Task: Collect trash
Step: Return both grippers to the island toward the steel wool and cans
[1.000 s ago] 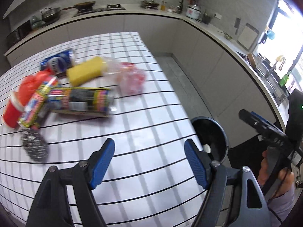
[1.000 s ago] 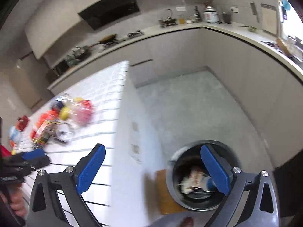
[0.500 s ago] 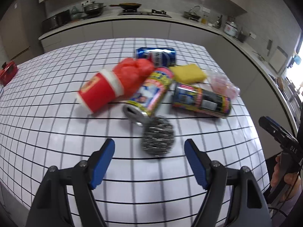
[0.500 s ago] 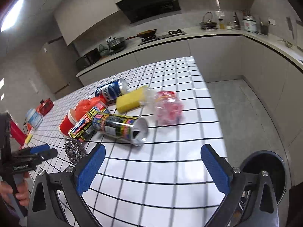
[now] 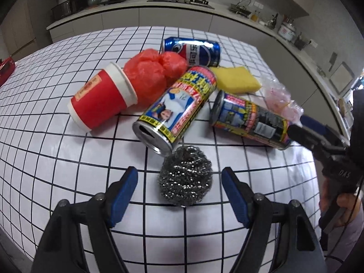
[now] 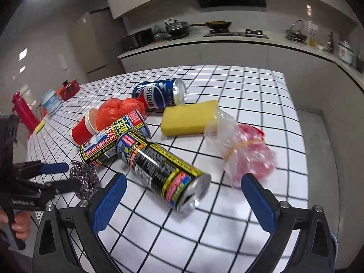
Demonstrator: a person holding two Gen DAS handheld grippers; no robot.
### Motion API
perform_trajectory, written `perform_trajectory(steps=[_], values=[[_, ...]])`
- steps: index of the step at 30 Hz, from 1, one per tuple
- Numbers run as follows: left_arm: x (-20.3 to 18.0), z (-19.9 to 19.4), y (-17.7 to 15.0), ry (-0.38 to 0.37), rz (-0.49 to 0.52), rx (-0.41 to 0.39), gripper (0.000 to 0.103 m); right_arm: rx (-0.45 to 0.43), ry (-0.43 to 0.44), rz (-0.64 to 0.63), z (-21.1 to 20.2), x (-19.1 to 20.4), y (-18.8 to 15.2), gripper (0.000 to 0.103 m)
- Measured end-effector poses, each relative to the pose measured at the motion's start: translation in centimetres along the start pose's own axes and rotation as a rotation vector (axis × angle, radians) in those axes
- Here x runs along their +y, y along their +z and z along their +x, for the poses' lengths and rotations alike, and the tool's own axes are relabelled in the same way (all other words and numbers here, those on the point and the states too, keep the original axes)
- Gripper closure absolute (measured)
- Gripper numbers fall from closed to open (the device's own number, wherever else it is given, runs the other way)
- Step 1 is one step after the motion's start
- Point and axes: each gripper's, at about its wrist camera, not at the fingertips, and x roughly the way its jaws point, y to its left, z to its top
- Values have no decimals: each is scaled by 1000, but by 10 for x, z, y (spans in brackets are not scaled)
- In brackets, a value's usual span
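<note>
Swung back from the floor bin to the pile within the last second, and now closed in: left gripper [image 5: 179, 195] low over the gridded worktop [image 5: 68, 159], jaws spread wide and empty, steel scourer [image 5: 186, 178] sitting squarely between the blue pads [image 5: 124, 195]. Right gripper [image 6: 182, 204] likewise spread and empty, lined up on the open end of the black can [image 6: 159, 170], which lies on its side.

Just beyond the scourer, touching or nearly so: yellow-and-red can [image 5: 177, 107], also on its side, mouth toward the camera. Risk here: closing too far forward and nudging that can, setting it rolling. Springy wire ball too, likely to squash and slip out of a shallow pinch.

Beside the black can, crinkled clear bag [image 6: 243, 145] with red contents, close enough to the right pad to be snagged and dragged. Round can, smooth wall: apt to roll or squirt free if caught off-centre, and not far from the worktop's edge.

Further back: red paper cup [image 5: 102, 100] with a red plastic bag [image 5: 150, 75] at its mouth, yellow sponge [image 5: 234, 79], then blue cola can [image 5: 193, 51] farthest off.
</note>
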Motion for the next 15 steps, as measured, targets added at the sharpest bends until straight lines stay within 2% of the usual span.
perform_trajectory(steps=[7, 10, 15], values=[[16, -3, -2, 73, -51, -10, 26, 78, 124, -62, 29, 11, 5, 1], [23, -10, -3, 82, -61, -22, 26, 116, 179, -90, 26, 21, -4, 1], [29, -16, -5, 75, -62, -27, 26, 186, 317, -77, 14, 36, -22, 1]])
